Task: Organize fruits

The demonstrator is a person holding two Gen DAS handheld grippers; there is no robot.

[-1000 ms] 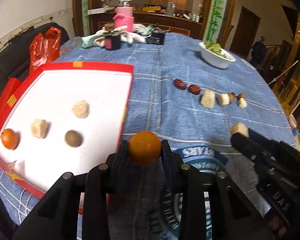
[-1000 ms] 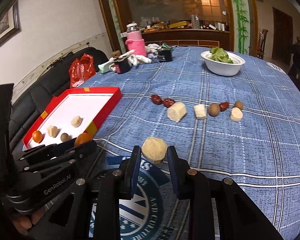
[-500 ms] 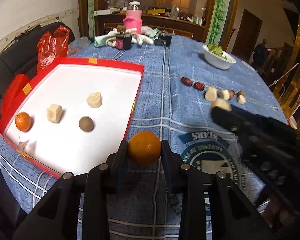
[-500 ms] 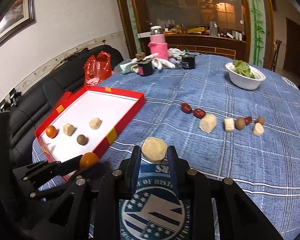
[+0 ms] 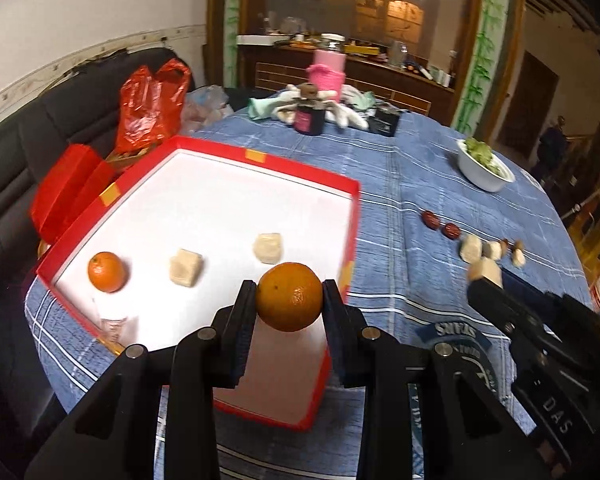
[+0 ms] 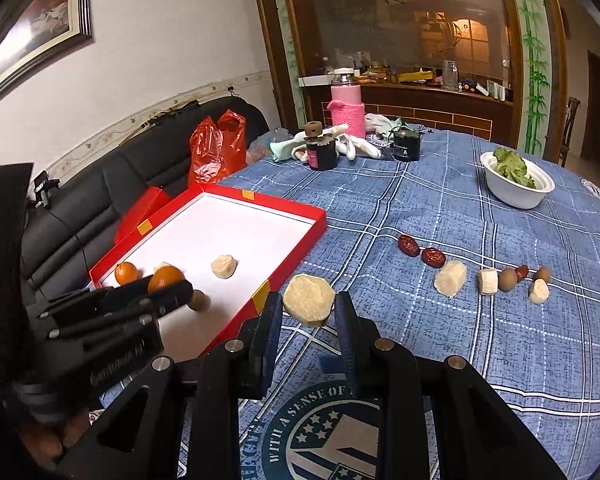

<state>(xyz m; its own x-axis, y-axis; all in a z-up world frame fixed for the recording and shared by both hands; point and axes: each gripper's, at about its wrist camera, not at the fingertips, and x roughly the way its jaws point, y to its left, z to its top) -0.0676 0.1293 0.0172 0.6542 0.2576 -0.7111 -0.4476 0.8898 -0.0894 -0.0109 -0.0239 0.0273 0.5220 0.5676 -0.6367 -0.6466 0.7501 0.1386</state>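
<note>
My left gripper point(image 5: 289, 300) is shut on an orange point(image 5: 289, 297) and holds it above the near right part of the red tray point(image 5: 352, 216). In the tray lie a small orange point(image 5: 107, 271) and two pale chunks point(image 5: 185, 267); a brown fruit point(image 6: 198, 301) shows in the right wrist view. My right gripper point(image 6: 308, 306) is shut on a pale round chunk point(image 6: 309, 294), held above the blue cloth just right of the tray point(image 6: 312, 220). A row of red dates point(image 6: 409, 245), pale chunks and brown fruits point(image 6: 508, 279) lies on the cloth.
A white bowl of greens point(image 6: 516, 184) stands at the far right. Dark jars point(image 6: 322, 152), a pink bottle point(image 6: 347, 104) and white gloves crowd the far edge. A red plastic bag point(image 5: 152, 100) and black sofa are left of the table.
Both grippers have moved left toward the tray. The orange now hangs over the tray's near right corner; the pale chunk is close beside the tray's right rim.
</note>
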